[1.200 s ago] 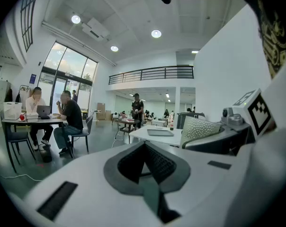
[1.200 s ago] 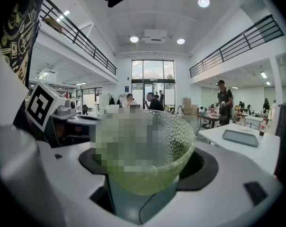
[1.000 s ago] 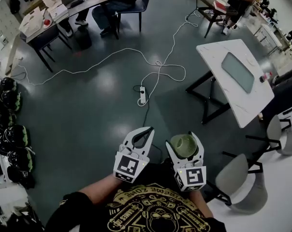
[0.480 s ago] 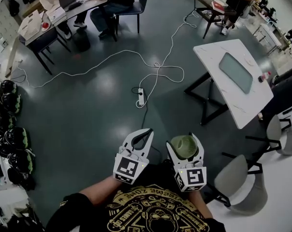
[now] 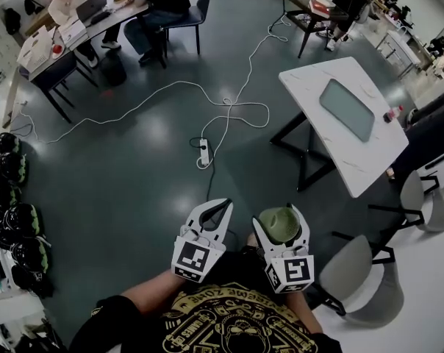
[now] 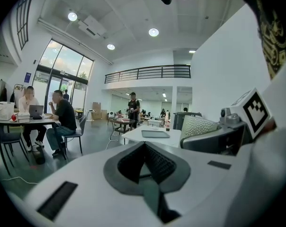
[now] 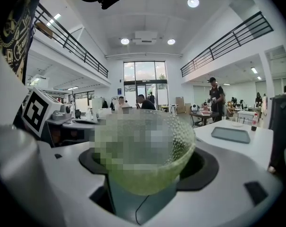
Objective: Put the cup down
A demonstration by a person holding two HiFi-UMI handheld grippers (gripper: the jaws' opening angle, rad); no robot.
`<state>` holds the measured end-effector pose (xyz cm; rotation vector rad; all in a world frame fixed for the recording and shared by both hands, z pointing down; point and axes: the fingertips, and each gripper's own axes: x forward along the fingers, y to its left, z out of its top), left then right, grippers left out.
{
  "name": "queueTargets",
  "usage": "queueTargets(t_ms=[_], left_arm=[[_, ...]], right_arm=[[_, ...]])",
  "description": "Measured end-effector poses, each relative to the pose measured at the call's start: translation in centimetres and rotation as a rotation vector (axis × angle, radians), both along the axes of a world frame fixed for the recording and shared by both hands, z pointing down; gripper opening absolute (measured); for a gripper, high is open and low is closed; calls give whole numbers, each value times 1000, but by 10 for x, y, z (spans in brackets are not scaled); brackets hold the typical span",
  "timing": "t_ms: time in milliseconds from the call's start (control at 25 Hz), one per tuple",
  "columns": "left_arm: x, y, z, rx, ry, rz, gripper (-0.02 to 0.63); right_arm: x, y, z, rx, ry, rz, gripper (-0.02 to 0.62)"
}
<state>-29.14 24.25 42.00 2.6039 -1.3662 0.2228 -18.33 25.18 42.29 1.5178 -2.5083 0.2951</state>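
Note:
A knobbly green cup (image 5: 279,223) sits between the fingers of my right gripper (image 5: 278,216), which is shut on it, held in front of my body above the dark floor. In the right gripper view the cup (image 7: 147,171) fills the middle, its upper left under a mosaic patch. My left gripper (image 5: 226,204) hangs beside it on the left, its tips together with nothing in them. A white table (image 5: 369,160) with a grey tray (image 5: 345,109) stands ahead to the right, well beyond both grippers. The left gripper view also shows the table (image 6: 133,137).
Two grey chairs (image 5: 365,274) (image 5: 426,206) stand at the right, close to my right side. A power strip (image 5: 203,153) and white cable lie on the floor ahead. People sit at desks (image 5: 67,31) at the far left. Several helmets (image 5: 15,226) line the left wall.
The whole floor scene has slid left and down a little in the head view, so the white table sits nearer the middle. Both grippers keep their pose and the cup stays held.

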Motion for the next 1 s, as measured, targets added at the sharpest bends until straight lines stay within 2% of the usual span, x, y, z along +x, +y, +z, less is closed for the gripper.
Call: queueTargets(t_ms=[520,1000], left_arm=[[80,-43,-13,28,-41,50,8],[200,-63,-30,98,-66,143,8]], right_arm=[[81,-43,-9,30,-35,52,388],[182,-52,-16,84,-36,85,388]])
